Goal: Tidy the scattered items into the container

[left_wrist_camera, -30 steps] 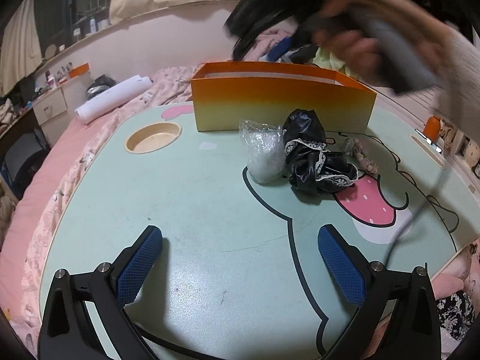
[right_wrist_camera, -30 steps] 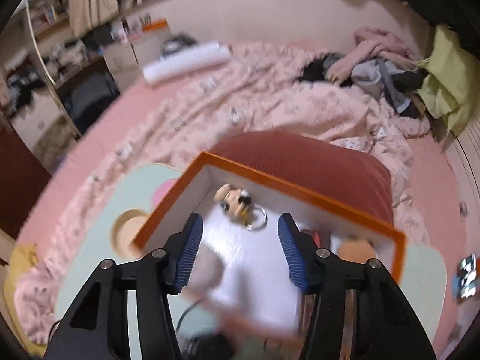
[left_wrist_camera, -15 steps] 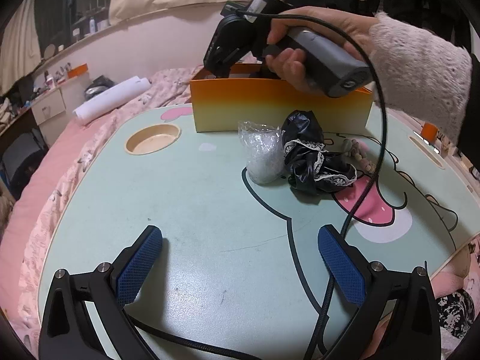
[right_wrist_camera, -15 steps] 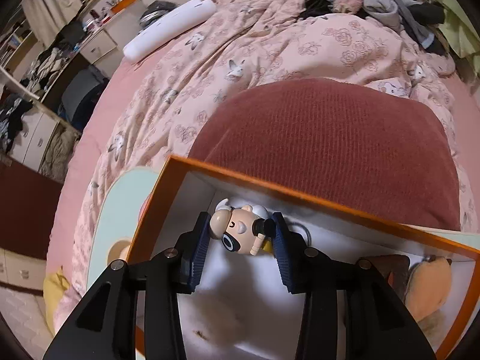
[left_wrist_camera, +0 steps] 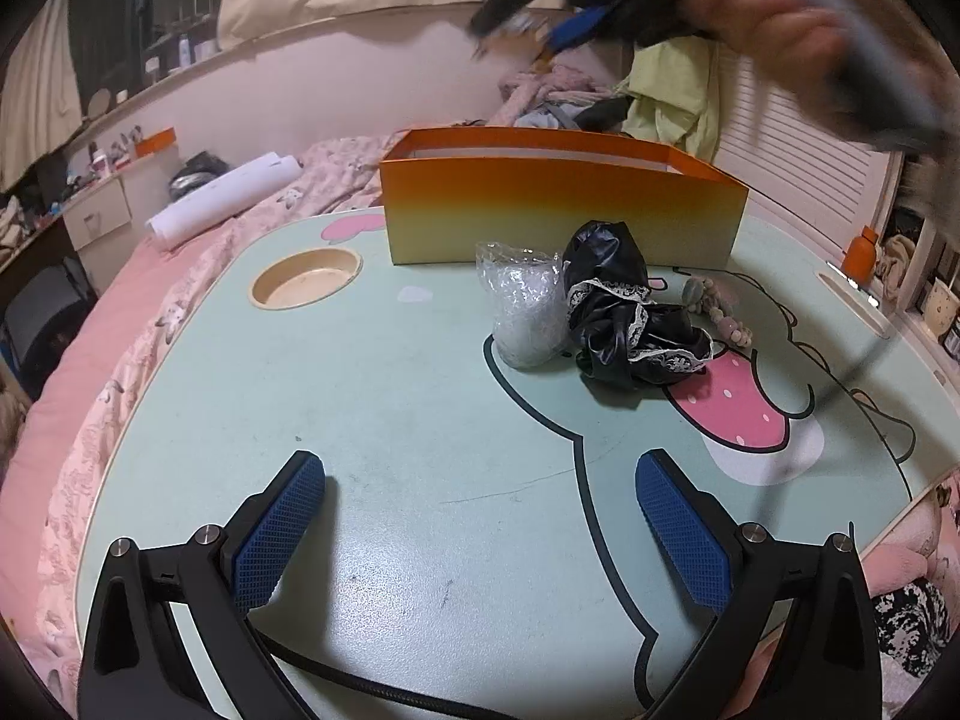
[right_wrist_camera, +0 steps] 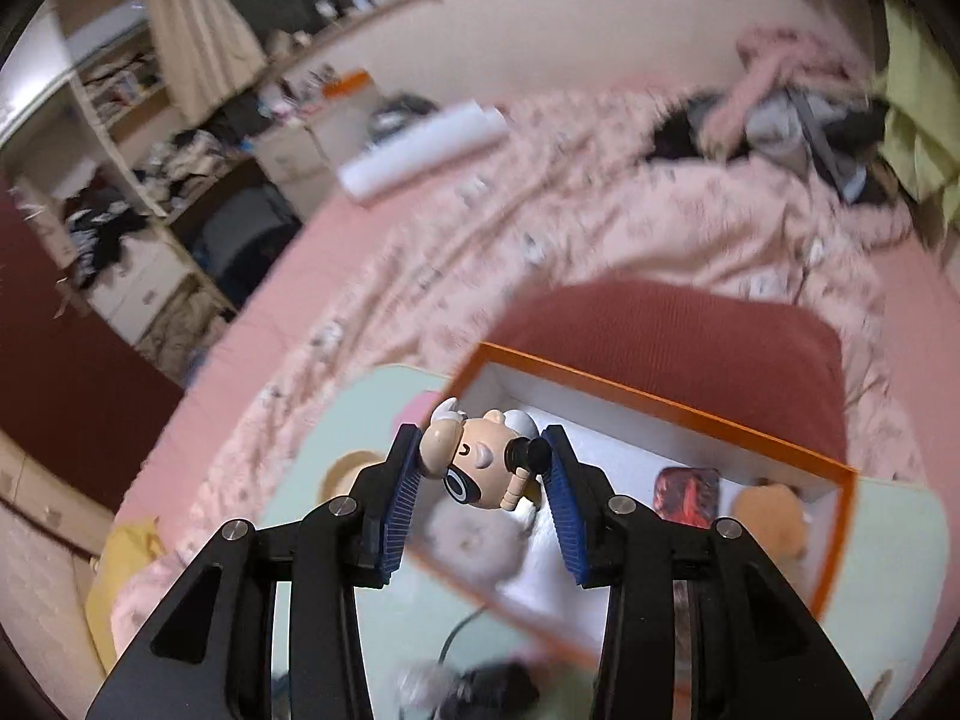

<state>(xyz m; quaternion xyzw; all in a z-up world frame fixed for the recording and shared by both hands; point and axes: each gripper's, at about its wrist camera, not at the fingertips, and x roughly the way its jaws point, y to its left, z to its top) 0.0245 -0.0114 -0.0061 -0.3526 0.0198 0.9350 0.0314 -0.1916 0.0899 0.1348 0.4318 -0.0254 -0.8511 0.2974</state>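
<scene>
A small toy figure [right_wrist_camera: 480, 462] with a pale round head is pinched between the blue pads of my right gripper [right_wrist_camera: 483, 480], held in the air above the orange box [right_wrist_camera: 660, 402]. Inside that box lie a red-and-black packet [right_wrist_camera: 687, 492], a tan plush [right_wrist_camera: 771, 519] and a grey fluffy thing [right_wrist_camera: 474, 540]. In the left wrist view the orange box [left_wrist_camera: 558, 204] stands at the table's far side. Before it sit a clear plastic bag [left_wrist_camera: 525, 312], a black lace-trimmed cloth [left_wrist_camera: 624, 324] and a bead string [left_wrist_camera: 720, 312]. My left gripper [left_wrist_camera: 480, 516] hovers open over the mint table, nothing between its fingers.
A round cup recess [left_wrist_camera: 306, 285] is sunk in the table's left part. An orange bottle [left_wrist_camera: 861, 252] stands at the right edge. The blurred hand [left_wrist_camera: 780, 18] with the right gripper passes high over the box. Pink bedding [left_wrist_camera: 78, 396] surrounds the table.
The right gripper closed on the toy figure inside the box and lifted it up and out; the box now lies lower in its view. The left gripper stayed still.
</scene>
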